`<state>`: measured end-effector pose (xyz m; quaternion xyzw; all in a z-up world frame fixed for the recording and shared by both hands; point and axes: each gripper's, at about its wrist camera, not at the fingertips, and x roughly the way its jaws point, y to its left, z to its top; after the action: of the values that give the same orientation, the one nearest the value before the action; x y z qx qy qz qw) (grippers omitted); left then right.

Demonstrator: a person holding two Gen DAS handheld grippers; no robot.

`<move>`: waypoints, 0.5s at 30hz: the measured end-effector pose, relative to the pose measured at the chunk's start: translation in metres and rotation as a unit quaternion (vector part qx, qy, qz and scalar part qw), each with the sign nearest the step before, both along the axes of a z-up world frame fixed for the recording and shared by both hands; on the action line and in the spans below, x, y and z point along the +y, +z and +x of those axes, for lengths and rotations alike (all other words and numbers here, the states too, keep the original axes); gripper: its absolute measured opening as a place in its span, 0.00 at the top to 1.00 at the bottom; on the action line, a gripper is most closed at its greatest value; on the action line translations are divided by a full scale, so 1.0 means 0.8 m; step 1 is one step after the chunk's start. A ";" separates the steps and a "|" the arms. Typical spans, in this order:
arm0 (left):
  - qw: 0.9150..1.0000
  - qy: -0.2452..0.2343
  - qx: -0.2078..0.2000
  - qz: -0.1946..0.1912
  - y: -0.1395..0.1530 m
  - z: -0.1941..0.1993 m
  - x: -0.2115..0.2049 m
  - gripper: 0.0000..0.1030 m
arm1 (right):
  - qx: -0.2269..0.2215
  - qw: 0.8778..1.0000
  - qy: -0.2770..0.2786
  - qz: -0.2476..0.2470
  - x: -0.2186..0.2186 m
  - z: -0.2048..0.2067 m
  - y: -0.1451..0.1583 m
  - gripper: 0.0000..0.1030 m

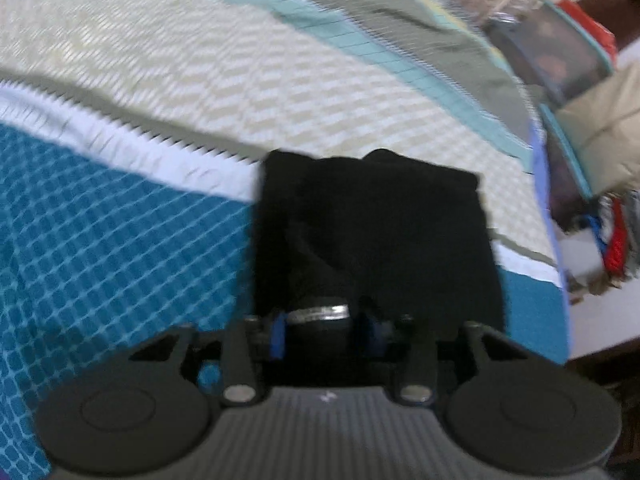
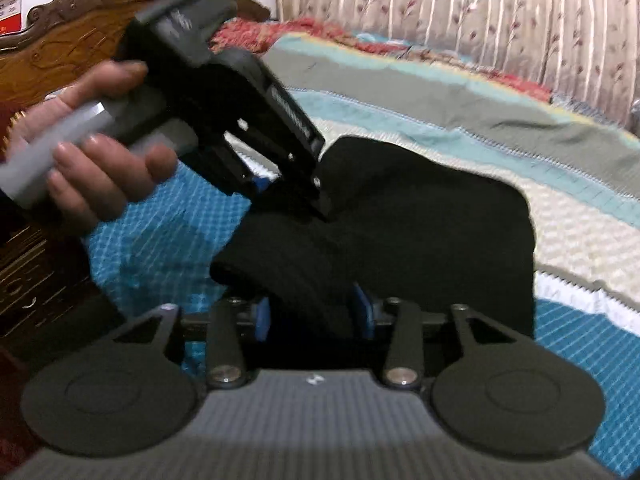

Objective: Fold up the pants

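Observation:
The black pants (image 1: 372, 232) lie folded into a compact bundle on the bed, also seen in the right wrist view (image 2: 432, 232). My left gripper (image 1: 324, 320) is shut on the near edge of the pants, a grey band showing between its blue pads. In the right wrist view the left gripper (image 2: 316, 200) comes in from the upper left, its tips pinching the fabric. My right gripper (image 2: 316, 316) is shut on a rolled fold of the pants, lifted a little off the bed.
The bed has a quilt (image 1: 120, 240) with blue, white, cream, teal and grey bands. A carved wooden headboard (image 2: 72, 40) stands at left. A curtain (image 2: 460, 12) hangs behind. Clutter and a beige sleeve (image 1: 600, 128) sit past the bed's right edge.

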<state>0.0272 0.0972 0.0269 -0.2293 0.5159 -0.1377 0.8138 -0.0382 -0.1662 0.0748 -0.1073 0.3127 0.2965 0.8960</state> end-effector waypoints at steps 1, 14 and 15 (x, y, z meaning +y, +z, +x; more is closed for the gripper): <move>1.000 0.003 0.000 0.000 -0.004 0.000 0.003 0.53 | 0.003 1.000 0.002 0.005 -0.003 0.002 0.004 0.52; 0.993 -0.004 -0.053 0.104 0.010 -0.014 -0.018 0.38 | 0.154 0.976 -0.034 0.149 -0.019 0.033 -0.003 0.55; 0.990 -0.007 -0.055 0.130 0.009 -0.014 -0.026 0.38 | 0.168 0.977 -0.045 0.128 -0.014 0.037 -0.017 0.56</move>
<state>0.0164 0.0766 0.0343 -0.1101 0.4850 -0.0876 0.8631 -0.0088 -0.1770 0.0615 0.0733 0.4225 0.3071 0.8496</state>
